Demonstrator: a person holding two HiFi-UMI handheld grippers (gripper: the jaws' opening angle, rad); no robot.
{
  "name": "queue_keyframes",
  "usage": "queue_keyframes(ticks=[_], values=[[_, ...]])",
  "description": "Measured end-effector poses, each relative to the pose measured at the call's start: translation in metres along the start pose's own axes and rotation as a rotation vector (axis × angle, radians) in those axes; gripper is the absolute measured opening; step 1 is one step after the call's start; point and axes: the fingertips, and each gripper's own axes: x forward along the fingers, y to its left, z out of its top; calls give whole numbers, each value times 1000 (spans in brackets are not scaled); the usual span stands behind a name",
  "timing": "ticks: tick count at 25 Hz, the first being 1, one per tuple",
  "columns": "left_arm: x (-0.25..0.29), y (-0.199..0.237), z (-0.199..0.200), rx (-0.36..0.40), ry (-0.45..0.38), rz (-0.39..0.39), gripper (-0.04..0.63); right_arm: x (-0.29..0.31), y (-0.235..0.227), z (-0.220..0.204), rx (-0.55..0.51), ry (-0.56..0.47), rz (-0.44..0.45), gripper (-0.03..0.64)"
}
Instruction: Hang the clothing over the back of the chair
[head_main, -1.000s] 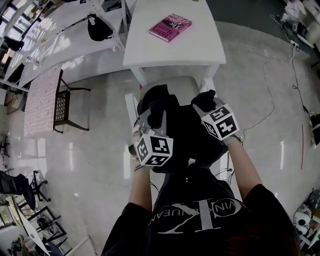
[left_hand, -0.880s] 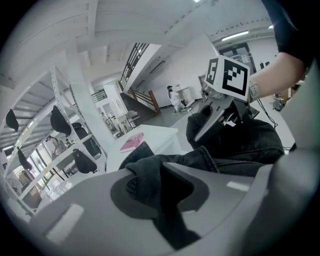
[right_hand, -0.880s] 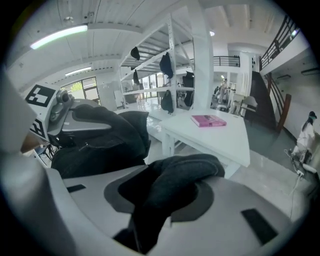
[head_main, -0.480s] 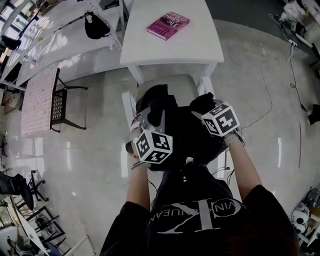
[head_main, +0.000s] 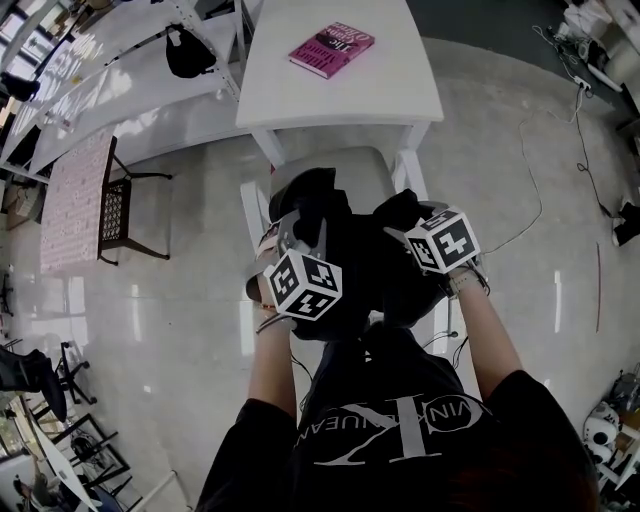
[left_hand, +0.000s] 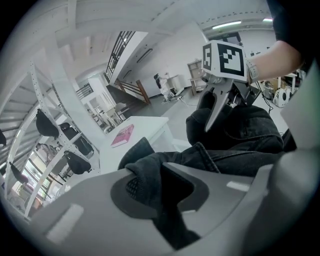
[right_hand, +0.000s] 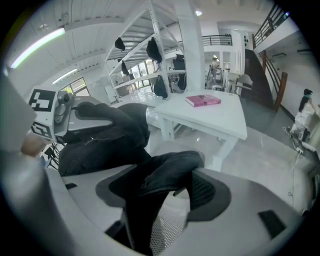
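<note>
Over chair (head_main: 365, 168), crumpled dark clothing (head_main: 378, 268), left gripper (left_hand: 161, 189) pinching it, right gripper (right_hand: 159, 192) just opened around it.

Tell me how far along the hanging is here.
Done: the dark clothing lies bunched over the back of the white chair. In hand: the left gripper pinches a fold; the jaws of the right gripper have just been opening, fabric loose between them. Left: release the left side and withdraw.

Ahead of the left tongs (left_hand: 159, 192) and right tongs (right_hand: 165, 195) stands a white desk (head_main: 340, 95) bearing a pink book (head_main: 330, 50). Leftward, white shelving (head_main: 90, 95) and a dark lattice stand (head_main: 122, 210) sit on glossy pale floor (head_main: 180, 320).
</note>
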Motion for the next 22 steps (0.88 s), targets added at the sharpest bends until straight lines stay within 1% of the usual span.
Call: queue_keyframes(ticks=[4,13,19,21,22], values=[[4,-3,-5,-1,30,-26,58,-6,6,1,21,-39,22,275],[7,-8,-12,16,69,-55,61,-22,18,0,66,-101,49,284],[7,-15,-19,14,93,-74,66,-39,19,0,55,-158,15,284],[8,-17,-22,9,106,-85,87,-43,21,0,53,-166,16,284],[7,-17,-23,7,114,-89,128,-44,22,0,53,-166,19,284]])
